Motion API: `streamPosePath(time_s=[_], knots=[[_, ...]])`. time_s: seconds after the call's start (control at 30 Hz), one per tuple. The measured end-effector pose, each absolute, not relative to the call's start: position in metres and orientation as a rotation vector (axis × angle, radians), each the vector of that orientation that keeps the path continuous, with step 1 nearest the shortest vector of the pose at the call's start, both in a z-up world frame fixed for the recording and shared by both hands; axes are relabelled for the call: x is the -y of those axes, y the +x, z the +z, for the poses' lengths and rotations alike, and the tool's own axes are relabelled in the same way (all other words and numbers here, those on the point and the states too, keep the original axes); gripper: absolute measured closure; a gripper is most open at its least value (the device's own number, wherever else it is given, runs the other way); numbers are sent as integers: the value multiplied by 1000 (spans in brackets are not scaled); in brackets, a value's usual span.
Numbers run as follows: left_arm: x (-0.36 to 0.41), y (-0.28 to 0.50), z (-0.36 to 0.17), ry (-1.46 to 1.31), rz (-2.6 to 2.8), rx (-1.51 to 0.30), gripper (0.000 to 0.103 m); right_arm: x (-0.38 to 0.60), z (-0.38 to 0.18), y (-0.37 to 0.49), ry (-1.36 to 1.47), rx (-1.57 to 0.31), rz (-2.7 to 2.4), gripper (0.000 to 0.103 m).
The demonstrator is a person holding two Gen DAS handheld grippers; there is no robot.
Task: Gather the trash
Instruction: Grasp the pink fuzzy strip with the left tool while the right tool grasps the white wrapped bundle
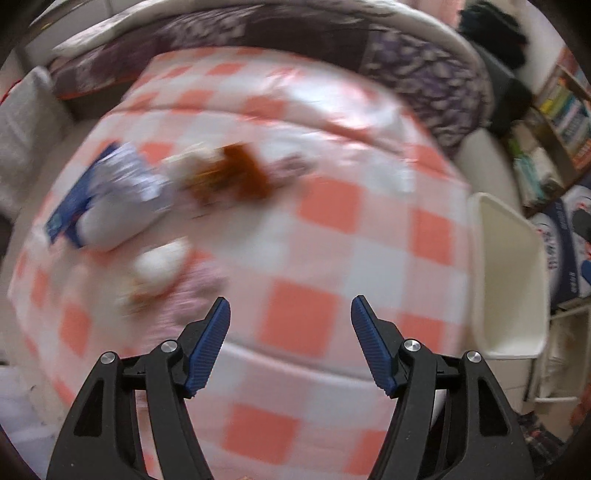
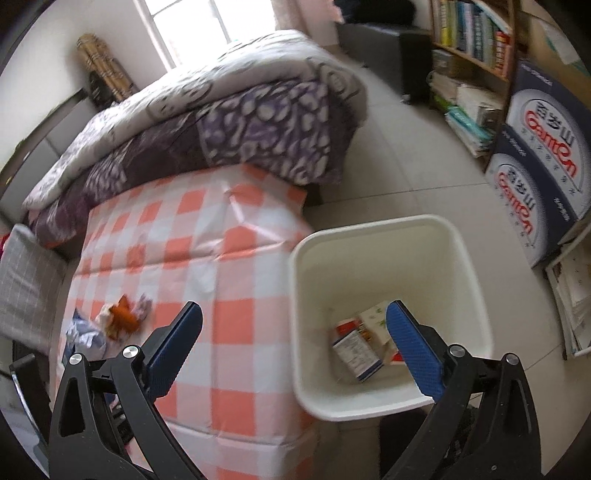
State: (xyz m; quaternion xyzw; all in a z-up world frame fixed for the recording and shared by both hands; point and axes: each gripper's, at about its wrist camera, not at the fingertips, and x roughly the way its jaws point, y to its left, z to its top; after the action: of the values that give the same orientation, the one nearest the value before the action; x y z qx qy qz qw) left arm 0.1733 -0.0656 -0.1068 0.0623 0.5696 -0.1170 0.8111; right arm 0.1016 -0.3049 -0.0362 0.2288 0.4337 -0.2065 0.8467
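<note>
Crumpled trash in a loose cluster on the far left part of a table draped in an orange-and-white checked plastic cloth (image 2: pixel 236 236): an orange-brown crinkled wrapper (image 1: pixel 236 173), a blue-and-white crumpled plastic bag (image 1: pixel 107 195) just left of it, a pale lilac scrap of wrapper (image 2: pixel 143 305) beside the brown piece, and, nearer the lens in the left wrist view, a white wad of tissue-like material (image 1: pixel 160 264). Further trash already inside a cream rectangular plastic bin (image 2: pixel 373 404) standing on the floor against the table's right edge: a white carton with a red top and blue printed panel (image 2: pixel 354 347) and a pale box with green print (image 2: pixel 375 317) lying on the bottom.

Left gripper (image 1: pixel 290 308), black arms with blue ribbed pads, spread apart above bare checked cloth, nothing between the pads, cluster up and to the left of it. Right gripper (image 2: pixel 294 312) spread very wide, empty, one finger over the cloth, the other over the bin's interior.

Behind the table, a folded purple-and-grey patterned quilt (image 2: pixel 229 122) overlapping the cloth's far edge. Pale tiled floor (image 2: pixel 399 166); a wooden bookshelf (image 2: pixel 476 40) filled with books at upper right; stacked blue-and-white printed cardboard boxes (image 2: pixel 543 155) below it; a bright window (image 2: pixel 192 26) at the top.

Left wrist view heavily motion-blurred: shapes of individual trash pieces and any print illegible. Bin cut to a sliver at that view's right edge. Lower part of the carton partly masked by the right finger.
</note>
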Motion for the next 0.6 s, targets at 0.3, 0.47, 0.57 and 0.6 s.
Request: streamPosePath(time_s=[0.3,0.47,0.57,0.6], knots=[[-23,191,-148,76,-97,-1346,36,250,-53,132,440,-977,-363,7],[-39,190,-156,47,-165,-1340,58,227,-63,146,435,-1007,-337,7],[-34,181,-154,97,-210,-1322,70,215,-69,154,438,-1025,-322,7],[-32,178,-154,122,-220,-1318,71,211,-72,157,438,-1031,-317,7]])
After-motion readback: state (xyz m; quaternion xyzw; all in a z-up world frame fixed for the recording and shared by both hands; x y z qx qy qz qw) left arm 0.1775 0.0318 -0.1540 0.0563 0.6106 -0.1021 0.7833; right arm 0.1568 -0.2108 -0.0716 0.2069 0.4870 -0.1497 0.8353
